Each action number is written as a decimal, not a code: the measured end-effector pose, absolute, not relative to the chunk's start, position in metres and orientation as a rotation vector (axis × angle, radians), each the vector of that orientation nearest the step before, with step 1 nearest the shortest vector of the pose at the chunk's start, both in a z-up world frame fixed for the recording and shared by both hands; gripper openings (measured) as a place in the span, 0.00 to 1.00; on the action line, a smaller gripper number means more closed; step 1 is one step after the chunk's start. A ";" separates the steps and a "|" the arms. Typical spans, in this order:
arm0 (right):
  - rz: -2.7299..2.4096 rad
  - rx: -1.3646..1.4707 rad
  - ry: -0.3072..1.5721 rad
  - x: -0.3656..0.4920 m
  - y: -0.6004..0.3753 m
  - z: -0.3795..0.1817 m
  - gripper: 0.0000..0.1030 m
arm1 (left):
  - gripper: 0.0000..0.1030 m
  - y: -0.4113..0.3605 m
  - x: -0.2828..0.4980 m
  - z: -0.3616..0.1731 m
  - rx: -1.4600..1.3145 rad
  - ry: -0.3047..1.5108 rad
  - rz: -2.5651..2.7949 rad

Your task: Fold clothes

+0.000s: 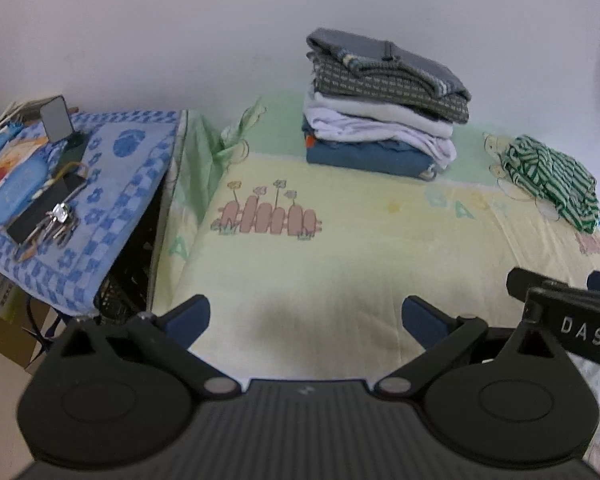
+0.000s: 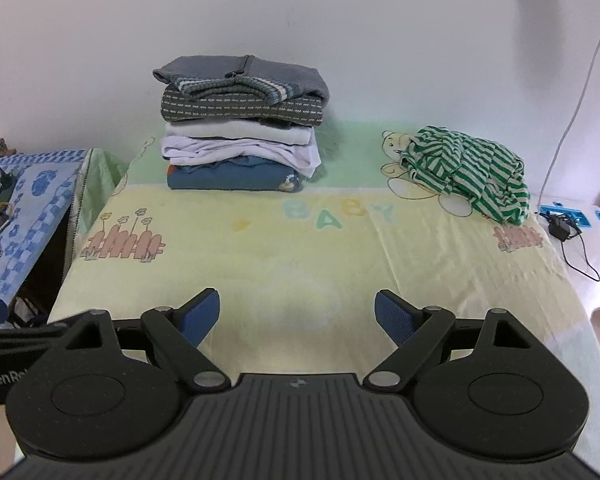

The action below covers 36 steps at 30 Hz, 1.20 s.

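Big yellow-green bed sheet (image 2: 340, 248) stretching out ahead of both grippers, bare across the middle, nothing blocking the way.

Folded stack (image 2: 242, 128) at the far edge by the wall: ahead and a bit left of the right gripper (image 2: 297, 314), ahead and slightly right of the left gripper (image 1: 306, 320). Looks done already, so probably just something to steer clear of.

Striped green-and-white garment (image 2: 466, 170) still crumpled in a heap, far ahead and off to the right of the right gripper; from the left gripper even further right, near the frame edge (image 1: 552, 182). Long axis roughly running from far-left to near-right, drooping toward the bed's right side. Right gripper clearly nearer, so likely the one to reach first, with the left one crossing over the open sheet to help spread it flat.

Both grippers spread wide, nothing held between the blue pads (image 2: 204, 316), hovering side by side over the near end of the bed.

Off to the left: side table with blue checkered cloth (image 1: 112, 184), keys (image 1: 56, 220) and a phone (image 1: 54, 118) on it, well apart from the job. Right of the garment, a black charger with cable (image 2: 564, 228), just beside the bed edge, maybe a snag risk when dragging the cloth.
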State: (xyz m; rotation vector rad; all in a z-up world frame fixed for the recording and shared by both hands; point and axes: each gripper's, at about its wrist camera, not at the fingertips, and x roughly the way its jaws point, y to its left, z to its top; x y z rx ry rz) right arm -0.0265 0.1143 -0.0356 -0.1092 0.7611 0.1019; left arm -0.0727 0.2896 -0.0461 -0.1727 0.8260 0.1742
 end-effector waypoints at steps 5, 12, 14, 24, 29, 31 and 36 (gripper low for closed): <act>0.088 -0.113 0.767 -0.023 0.117 -0.034 0.85 | 0.99 0.290 -0.067 -0.046 -0.180 0.841 0.201; 0.110 -0.079 0.800 -0.020 0.114 -0.036 0.85 | 0.99 0.290 -0.063 -0.048 -0.164 0.854 0.234; 0.112 -0.075 0.806 -0.020 0.113 -0.037 0.85 | 0.99 0.288 -0.063 -0.048 -0.152 0.855 0.240; 0.137 -0.039 0.811 -0.019 0.101 -0.043 0.85 | 0.99 0.275 -0.061 -0.046 -0.103 0.844 0.257; 0.147 -0.028 0.803 -0.019 0.098 -0.045 0.85 | 0.99 0.274 -0.061 -0.044 -0.099 0.832 0.270; 0.150 -0.025 0.797 -0.019 0.098 -0.045 0.85 | 0.99 0.274 -0.061 -0.043 -0.099 0.827 0.275; 0.158 -0.024 0.788 -0.019 0.098 -0.046 0.85 | 0.99 0.273 -0.061 -0.043 -0.081 0.815 0.282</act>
